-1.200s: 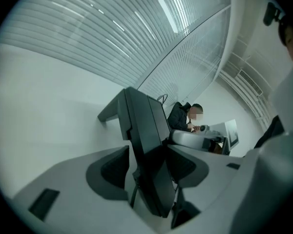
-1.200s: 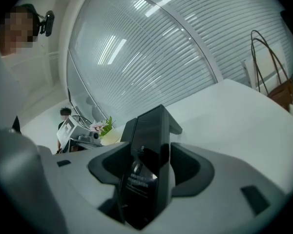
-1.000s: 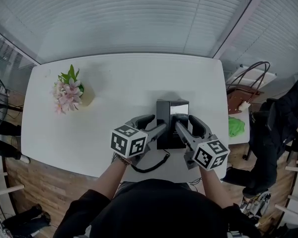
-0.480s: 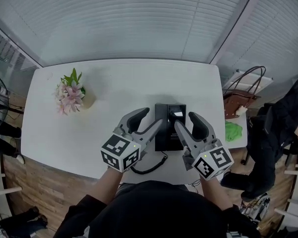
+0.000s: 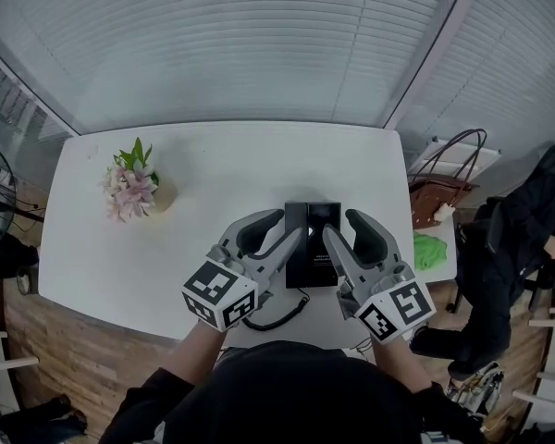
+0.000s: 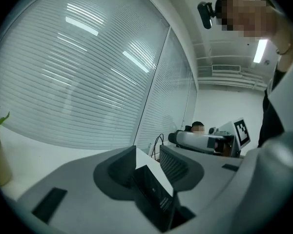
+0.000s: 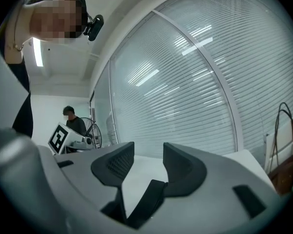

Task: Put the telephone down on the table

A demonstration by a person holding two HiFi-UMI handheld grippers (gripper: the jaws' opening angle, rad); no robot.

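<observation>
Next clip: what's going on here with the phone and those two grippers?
A person holds a left hand-held gripper and a right hand-held gripper at either side of a black telephone. The telephone lies on the white table, its cord trailing toward the near edge. Both pairs of jaws have just been closing somewhat, yet stand apart with nothing between them. Flowers stand at the left.

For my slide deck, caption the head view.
Telephone on white table; left gripper and right gripper flank it, empty jaws just closing.

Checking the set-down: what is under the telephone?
The telephone sits on the white table, cord trailing toward the near edge. Its own body covers whatever lies directly beneath.
</observation>
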